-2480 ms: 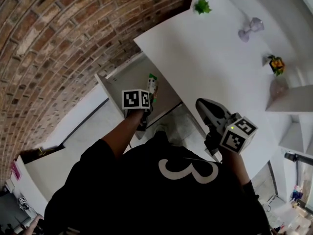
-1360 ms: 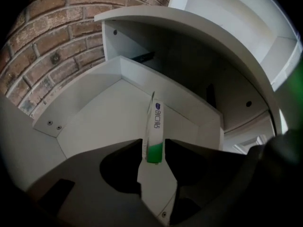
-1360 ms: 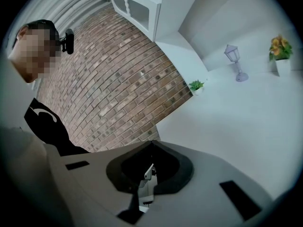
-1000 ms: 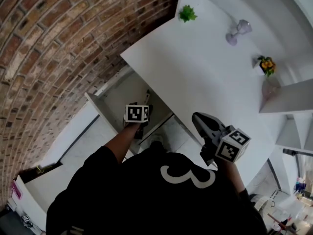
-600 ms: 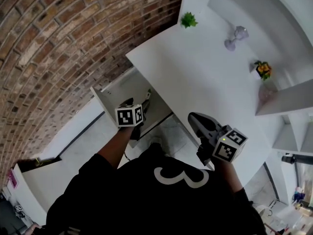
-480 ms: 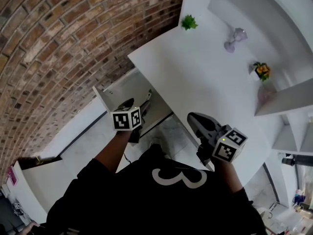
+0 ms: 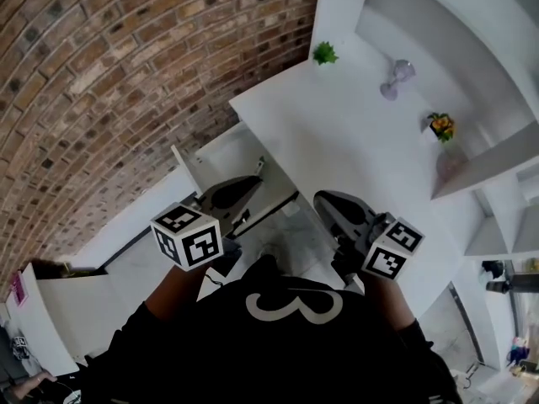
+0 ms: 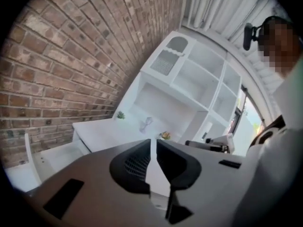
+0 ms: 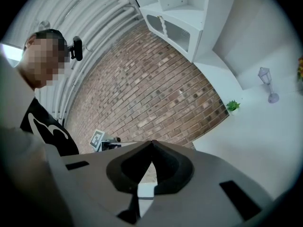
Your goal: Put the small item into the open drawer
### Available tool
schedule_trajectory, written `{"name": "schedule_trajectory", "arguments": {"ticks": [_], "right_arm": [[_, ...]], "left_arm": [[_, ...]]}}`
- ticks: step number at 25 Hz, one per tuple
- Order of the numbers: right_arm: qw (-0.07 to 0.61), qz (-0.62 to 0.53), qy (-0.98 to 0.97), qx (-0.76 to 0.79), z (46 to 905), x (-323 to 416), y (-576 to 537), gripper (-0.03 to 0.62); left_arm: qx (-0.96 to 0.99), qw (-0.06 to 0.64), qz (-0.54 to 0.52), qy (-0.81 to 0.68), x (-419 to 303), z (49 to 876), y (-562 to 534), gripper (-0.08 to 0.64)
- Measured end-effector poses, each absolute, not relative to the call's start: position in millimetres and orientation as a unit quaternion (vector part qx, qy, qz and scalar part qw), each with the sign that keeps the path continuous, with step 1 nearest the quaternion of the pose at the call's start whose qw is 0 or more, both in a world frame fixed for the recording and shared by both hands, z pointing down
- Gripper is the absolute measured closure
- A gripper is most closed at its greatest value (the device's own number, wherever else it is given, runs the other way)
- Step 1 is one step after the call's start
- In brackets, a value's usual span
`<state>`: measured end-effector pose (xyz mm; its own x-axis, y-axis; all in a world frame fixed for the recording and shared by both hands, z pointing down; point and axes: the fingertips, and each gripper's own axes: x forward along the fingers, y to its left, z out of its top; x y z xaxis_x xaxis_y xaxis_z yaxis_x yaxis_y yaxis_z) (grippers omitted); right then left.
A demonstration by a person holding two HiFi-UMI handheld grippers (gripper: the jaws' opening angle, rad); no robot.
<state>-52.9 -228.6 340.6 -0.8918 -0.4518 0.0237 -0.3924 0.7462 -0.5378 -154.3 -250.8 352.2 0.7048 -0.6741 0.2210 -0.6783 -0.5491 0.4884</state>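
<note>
The open white drawer (image 7: pixel 226 153) sticks out from under the desk's left end. A thin sliver of the small packet (image 7: pixel 259 167) shows inside it, by the desk's edge. My left gripper (image 7: pixel 240 190) hangs above the drawer's near side, apart from the packet. Its jaws are closing, down to a narrow slit, with nothing between them (image 8: pixel 153 148). My right gripper (image 7: pixel 330 207) is held over the floor in front of the desk. Its tips meet on nothing (image 9: pixel 151 145).
The white desk (image 7: pixel 337 124) carries a small green plant (image 7: pixel 325 53), a glass ornament (image 7: pixel 394 79) and a flower pot (image 7: pixel 440 126). A brick wall (image 7: pixel 109 82) stands to the left. White shelves (image 7: pixel 497 167) rise at the right. A low white cabinet (image 7: pixel 50 305) sits at the lower left.
My left gripper let go of the packet in the drawer, then drew back toward the person and rose. Its jaws have since come nearly together. The right gripper has barely moved.
</note>
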Motion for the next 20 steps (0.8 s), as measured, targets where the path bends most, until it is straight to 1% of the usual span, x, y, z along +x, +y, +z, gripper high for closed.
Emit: {"name": "schedule_trajectory", "arguments": {"ticks": [3, 5, 8, 11, 20], "right_arm": [[0.073, -0.272, 0.936, -0.211, 327, -52, -216, 0.581], [0.082, -0.263, 0.939, -0.204, 318, -49, -208, 0.583], [0.069, -0.228, 0.948, -0.211, 313, -42, -198, 0.583], [0.071, -0.217, 0.951, -0.208, 308, -36, -188, 0.583], [0.08, -0.182, 0.957, -0.212, 295, -21, -159, 0.583]], "left_arm": [[0.904, 0.26, -0.026, -0.337, -137, 317, -224, 0.555], [0.914, 0.247, -0.031, -0.321, -128, 302, -210, 0.555], [0.923, 0.226, -0.022, -0.31, -116, 295, -195, 0.556], [0.928, 0.212, -0.017, -0.306, -107, 292, -182, 0.555], [0.928, 0.202, -0.022, -0.313, -92, 287, -157, 0.555]]}}
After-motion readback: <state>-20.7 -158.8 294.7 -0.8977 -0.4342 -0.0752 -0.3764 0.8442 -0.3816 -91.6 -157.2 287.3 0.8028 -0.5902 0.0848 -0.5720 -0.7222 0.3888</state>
